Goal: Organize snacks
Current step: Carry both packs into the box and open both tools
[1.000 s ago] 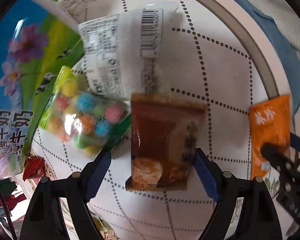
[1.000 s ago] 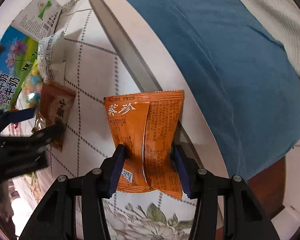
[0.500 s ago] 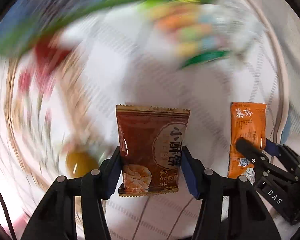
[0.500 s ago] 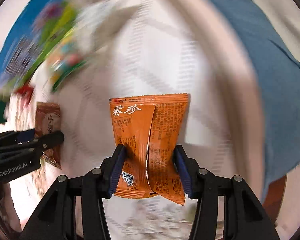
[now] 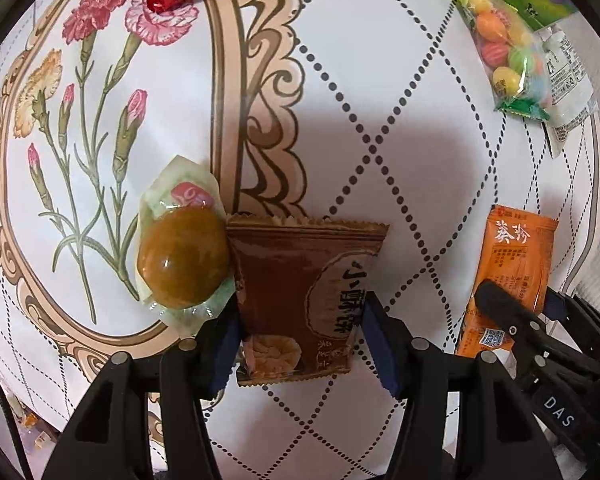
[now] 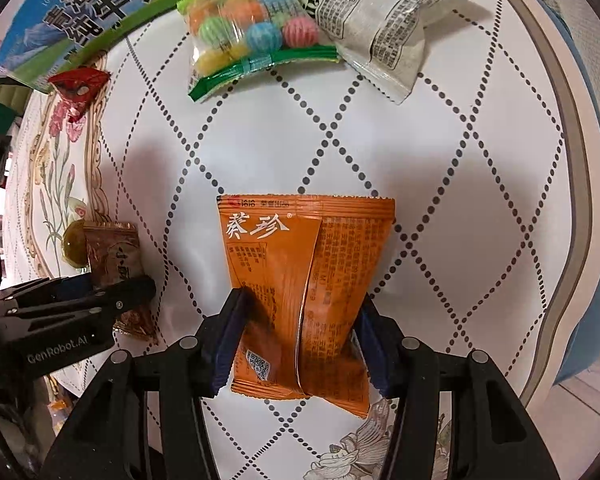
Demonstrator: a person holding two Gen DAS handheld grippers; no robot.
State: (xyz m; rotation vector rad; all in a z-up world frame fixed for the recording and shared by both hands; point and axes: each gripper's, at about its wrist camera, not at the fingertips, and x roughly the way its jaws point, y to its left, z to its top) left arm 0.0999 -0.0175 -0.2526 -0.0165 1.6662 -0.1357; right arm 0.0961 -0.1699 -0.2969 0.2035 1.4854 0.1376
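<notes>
Snacks: a brown cookie packet sits at lower centre of the left wrist view, an orange packet at lower centre of the right wrist view; both overlie a white worktop patterned with dotted diamonds
Left hand-held gripper: clamped on the lower part of the brown cookie packet, blue pads pressing each side edge; the packet's crimped top edge points up the frame
Right hand-held gripper: clamped on the lower half of the orange packet, which creases between the pads; the packet's back seam faces the camera
Neighbour: a wrapped amber jelly lies at centre left of the left wrist view, touching the brown cookie packet's left edge; it rests on the tan scroll border of the carnation design
Background, right wrist view: a clear bag of coloured candy balls at top centre; a grey-white printed packet at its right, their edges overlapping; a blue and green milk carton at upper left; a small red wrapper just below the carton
Edge: blue fabric shows beyond the worktop's rim at the right of the right wrist view
Cross view: each hand-held gripper appears in the other's frame, side by side over the worktop but apart
</notes>
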